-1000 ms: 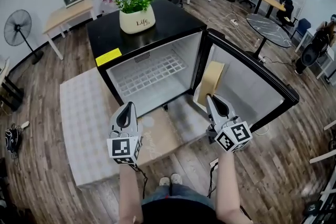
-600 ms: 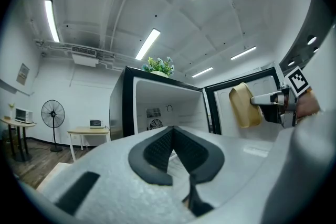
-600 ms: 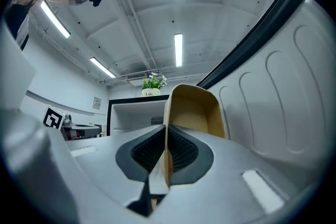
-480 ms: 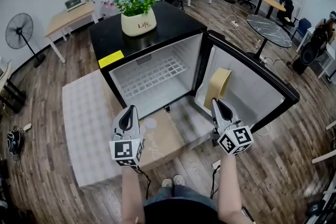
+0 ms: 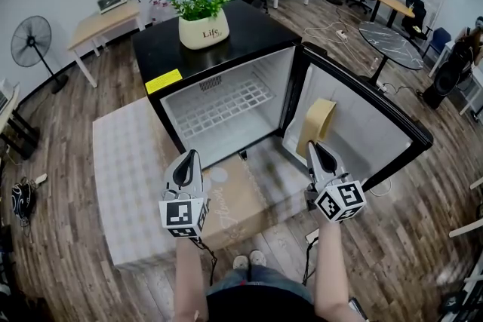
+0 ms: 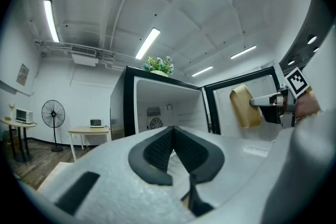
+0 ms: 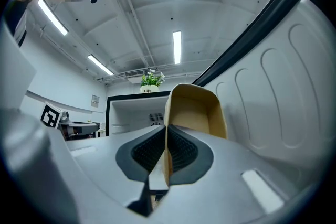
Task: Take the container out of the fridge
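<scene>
The black mini fridge (image 5: 155,56) stands open, its inner shelf (image 5: 219,105) bare, and its door (image 5: 370,113) is swung out to the right. A tan open-topped container (image 5: 317,123) hangs in front of the door's white lining, outside the fridge's inner space. My right gripper (image 5: 314,149) is shut on the container (image 7: 197,110), one thin wall pinched between the pads (image 7: 181,147). My left gripper (image 5: 190,157) is held low in front of the fridge, shut and empty (image 6: 173,131). The left gripper view also shows the container (image 6: 244,106) at the right.
A flower pot (image 5: 204,28) sits on top of the fridge. A cardboard box (image 5: 230,200) lies on a grey mat (image 5: 124,170) below my grippers. Desks, standing fans (image 5: 30,41) and a round table (image 5: 389,38) ring the room. A cable runs over the wooden floor by my feet.
My right gripper has drawn the container slightly back toward me, away from the door. The left gripper has hardly moved.
</scene>
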Tool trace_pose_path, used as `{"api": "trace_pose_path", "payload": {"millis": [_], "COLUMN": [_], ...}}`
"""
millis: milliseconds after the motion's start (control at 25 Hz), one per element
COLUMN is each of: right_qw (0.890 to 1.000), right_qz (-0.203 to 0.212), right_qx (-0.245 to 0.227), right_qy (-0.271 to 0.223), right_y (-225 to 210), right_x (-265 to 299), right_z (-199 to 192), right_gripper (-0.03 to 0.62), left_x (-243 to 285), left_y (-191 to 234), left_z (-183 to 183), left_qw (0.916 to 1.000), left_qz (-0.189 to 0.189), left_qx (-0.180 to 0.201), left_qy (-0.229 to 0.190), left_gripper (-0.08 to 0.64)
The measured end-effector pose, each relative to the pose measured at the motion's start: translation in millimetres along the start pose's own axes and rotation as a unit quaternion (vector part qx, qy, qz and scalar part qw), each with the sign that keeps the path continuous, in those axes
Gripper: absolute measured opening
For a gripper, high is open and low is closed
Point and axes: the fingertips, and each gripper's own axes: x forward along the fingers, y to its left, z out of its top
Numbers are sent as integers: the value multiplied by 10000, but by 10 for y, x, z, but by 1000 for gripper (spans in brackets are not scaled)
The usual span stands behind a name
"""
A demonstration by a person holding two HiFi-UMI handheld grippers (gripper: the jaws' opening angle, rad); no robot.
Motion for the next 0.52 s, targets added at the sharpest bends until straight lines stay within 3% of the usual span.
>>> {"api": "trace_pose_path", "payload": {"millis": [520], "right_qw": [10000], "right_qz": [72], "right_qx": [-16], "right_qy": [11], "right_y": [-4], "right_x": [67], "right_z": [-21], "right_gripper": [21], "left_x": [49], "left_y": [4], "left_z": [-47], "left_qw": [10000], "left_qz": [7], "left_qx": [-1], "left_qy": [19], "left_gripper": [6]}}
